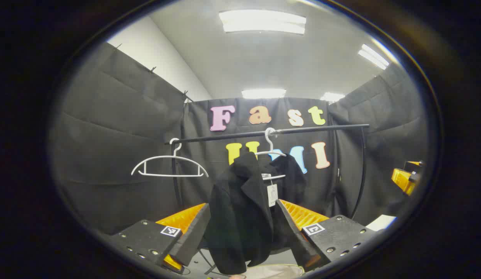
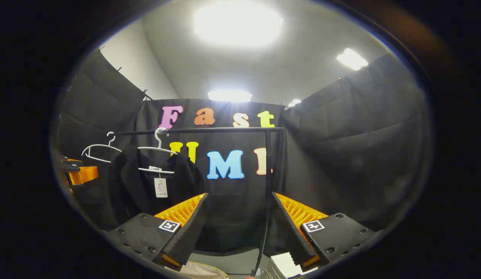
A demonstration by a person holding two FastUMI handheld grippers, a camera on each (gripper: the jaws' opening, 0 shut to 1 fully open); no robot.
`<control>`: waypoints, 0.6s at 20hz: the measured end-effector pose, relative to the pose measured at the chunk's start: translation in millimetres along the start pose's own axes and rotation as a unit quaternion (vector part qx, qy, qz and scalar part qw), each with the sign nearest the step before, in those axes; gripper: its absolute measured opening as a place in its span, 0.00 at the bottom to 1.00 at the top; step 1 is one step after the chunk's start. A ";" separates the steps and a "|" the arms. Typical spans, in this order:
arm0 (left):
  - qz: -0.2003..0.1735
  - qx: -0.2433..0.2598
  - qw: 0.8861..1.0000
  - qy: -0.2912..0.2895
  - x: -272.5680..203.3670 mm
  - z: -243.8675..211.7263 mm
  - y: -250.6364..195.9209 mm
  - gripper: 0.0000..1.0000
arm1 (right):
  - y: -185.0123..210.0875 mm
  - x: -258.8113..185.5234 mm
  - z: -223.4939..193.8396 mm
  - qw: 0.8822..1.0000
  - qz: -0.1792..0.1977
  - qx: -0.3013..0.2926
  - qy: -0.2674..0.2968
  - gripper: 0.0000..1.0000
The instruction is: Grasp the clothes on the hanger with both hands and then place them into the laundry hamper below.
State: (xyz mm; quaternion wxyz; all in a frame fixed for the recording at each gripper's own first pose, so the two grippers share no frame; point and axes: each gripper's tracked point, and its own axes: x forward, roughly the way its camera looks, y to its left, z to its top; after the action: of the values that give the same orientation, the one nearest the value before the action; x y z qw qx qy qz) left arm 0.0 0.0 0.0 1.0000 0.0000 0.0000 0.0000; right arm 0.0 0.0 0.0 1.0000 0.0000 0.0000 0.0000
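Left gripper view, left to right: empty white hanger (image 1: 169, 166) mid-left on black rail (image 1: 271, 132); black jacket (image 1: 240, 209) on second hanger (image 1: 270, 149), centre frame, between spread fingers of left gripper (image 1: 242, 228), untouched. Right gripper view: jacket lower left; right gripper (image 2: 240, 228) spread wide, grasping nothing, bottom centre.

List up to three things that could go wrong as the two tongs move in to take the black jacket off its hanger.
1. The black jacket sits lopsided on its white hanger, so a one-sided pull may drop it outside the hamper.
2. The right tongs, open, face the rail's upright post, not the jacket, and could bump it.
3. The left tongs might drag the hanger off the rail.
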 end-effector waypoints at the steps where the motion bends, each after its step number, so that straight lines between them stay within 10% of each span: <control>1: 0.000 -0.002 1.000 -0.001 0.6 0.7 0.9 1.00 | -0.1 0.1 -0.2 1.000 0.000 -0.001 0.001 0.98; 12: -0.004 0.005 1.000 -0.004 -8.1 5.1 2.4 1.00 | 0.4 -2.2 -2.4 1.000 0.001 0.004 0.002 0.98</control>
State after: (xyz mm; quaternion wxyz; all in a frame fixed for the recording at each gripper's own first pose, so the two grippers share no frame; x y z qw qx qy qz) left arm -8.1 2.4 5.1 1.0000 0.0048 -0.0037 -0.0040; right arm -2.2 0.4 -2.4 1.0000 0.0038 0.0020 0.0012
